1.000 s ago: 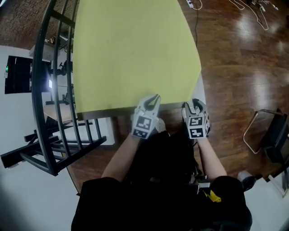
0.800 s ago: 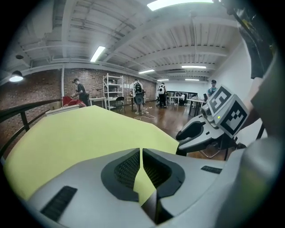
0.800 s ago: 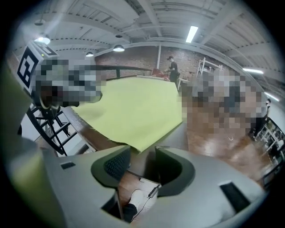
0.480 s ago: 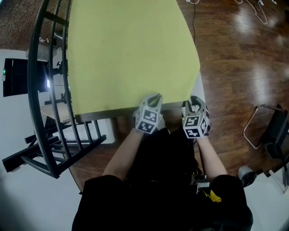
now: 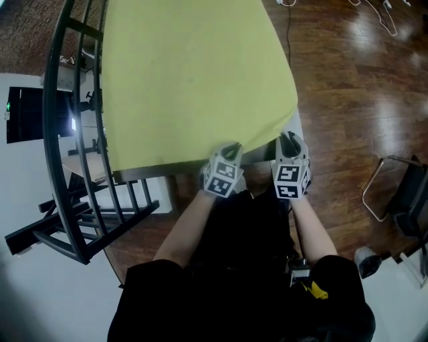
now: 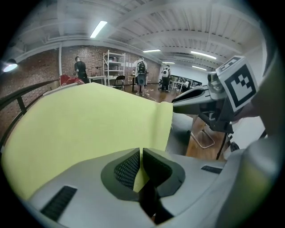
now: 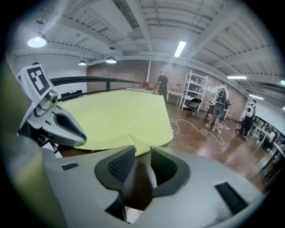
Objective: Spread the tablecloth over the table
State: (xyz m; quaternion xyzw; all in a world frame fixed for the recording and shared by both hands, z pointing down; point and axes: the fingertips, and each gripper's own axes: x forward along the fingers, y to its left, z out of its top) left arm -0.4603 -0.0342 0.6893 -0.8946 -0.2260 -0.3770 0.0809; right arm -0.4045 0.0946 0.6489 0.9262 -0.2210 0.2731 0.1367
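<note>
The yellow-green tablecloth point(image 5: 194, 73) lies over the long table, with its near edge at my grippers. My left gripper point(image 5: 231, 147) is shut on that near edge; in the left gripper view a strip of cloth point(image 6: 89, 129) runs down between the closed pads of the left gripper point(image 6: 141, 153). My right gripper point(image 5: 288, 138) is at the cloth's near right corner. Its jaws have just been closing but still stand apart in the right gripper view, where the cloth's point(image 7: 120, 120) edge reaches just in between the right gripper's point(image 7: 142, 151) tips.
A black metal chair point(image 5: 73, 167) stands along the table's left side. Another chair frame point(image 5: 394, 200) is on the wooden floor at the right, with cables point(image 5: 381, 13) farther off. The person's black-clothed body fills the near foreground.
The right gripper has moved forward to the cloth's near right corner and its jaws have narrowed. The left gripper has tipped down a little at the near edge, still holding cloth.
</note>
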